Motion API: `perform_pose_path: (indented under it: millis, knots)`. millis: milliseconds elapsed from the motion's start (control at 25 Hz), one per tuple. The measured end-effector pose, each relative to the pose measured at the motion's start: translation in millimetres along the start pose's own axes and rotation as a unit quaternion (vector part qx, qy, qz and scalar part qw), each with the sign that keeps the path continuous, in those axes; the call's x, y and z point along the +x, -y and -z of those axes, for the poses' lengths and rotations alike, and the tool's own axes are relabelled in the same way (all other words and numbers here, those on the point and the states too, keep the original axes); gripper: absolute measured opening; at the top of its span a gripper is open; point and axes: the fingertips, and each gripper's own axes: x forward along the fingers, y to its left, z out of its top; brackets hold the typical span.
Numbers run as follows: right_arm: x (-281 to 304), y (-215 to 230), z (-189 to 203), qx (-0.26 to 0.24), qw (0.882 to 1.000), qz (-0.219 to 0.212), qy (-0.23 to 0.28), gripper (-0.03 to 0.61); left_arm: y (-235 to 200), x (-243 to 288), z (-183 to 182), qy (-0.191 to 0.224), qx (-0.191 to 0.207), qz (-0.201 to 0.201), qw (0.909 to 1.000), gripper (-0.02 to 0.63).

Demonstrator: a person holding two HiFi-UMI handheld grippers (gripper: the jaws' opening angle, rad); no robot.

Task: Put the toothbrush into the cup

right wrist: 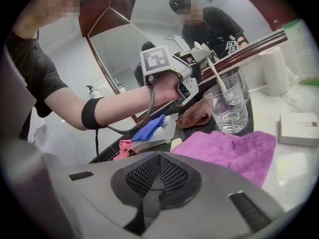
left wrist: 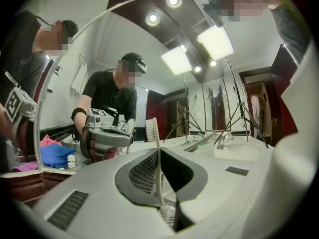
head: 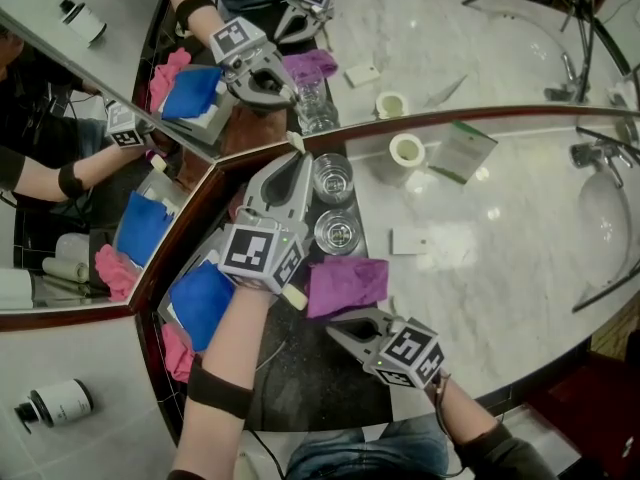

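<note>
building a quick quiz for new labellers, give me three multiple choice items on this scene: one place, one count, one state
1. Where is the purple cloth? A in the sink; B on the counter beside the glass cups; C inside a cup.
2. How many glass cups stand on the counter, reflections aside? A one; B four; C two.
3. The left hand-held gripper is: A shut on the toothbrush; B open, empty; C shut, empty.
Answers: B, it lies next to the near cup; C, two stand in a row; A, its jaws clamp the upright brush.
</note>
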Motion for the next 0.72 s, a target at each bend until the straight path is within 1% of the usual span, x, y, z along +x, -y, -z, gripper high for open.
perform_pose_path:
  millis: [120, 240, 280, 320, 400, 480, 720]
  knots:
    - [0.5, -1.1, 1.8, 0.001, 1.0, -0.002, 0.0, 0.018, 0.5, -0.9, 17.2, -0.032, 0.014, 0.002, 0.9994, 0.022]
    - [-1.4, -1.7, 0.2, 0.006, 1.0, 0.0, 0.0, 0.018, 0.9, -3.1, 34.3, -0.075, 0.0, 0.002, 0.9972, 0.035]
    - [-1.7, -2.7, -1.0, 0.008, 1.0, -0.002, 0.001, 0.018, 1.7, -2.8, 40.6, -0.089, -0.007, 0.007, 0.996, 0.11]
    - [-1.8, -3.3, -2.0, 0.01, 1.0, -0.003, 0.002, 0.018, 2.6, -2.4, 46.4, -0.101, -0.012, 0.012, 0.9948, 0.159]
    - [-2.2, -2.7, -1.7, 0.012, 1.0, -0.003, 0.002, 0.018, 3.6, -1.8, 56.3, -0.12, -0.012, 0.016, 0.9926, 0.176]
    - [-2.7, -1.4, -0.6, 0.013, 1.0, -0.001, 0.002, 0.018, 2.8, -1.7, 62.4, -0.129, -0.012, 0.013, 0.9915, 0.178]
    - [-4.3, 0.4, -1.8, 0.012, 1.0, 0.001, 0.005, 0.018, 1.5, -3.2, 66.2, -0.134, -0.015, 0.005, 0.9908, 0.19]
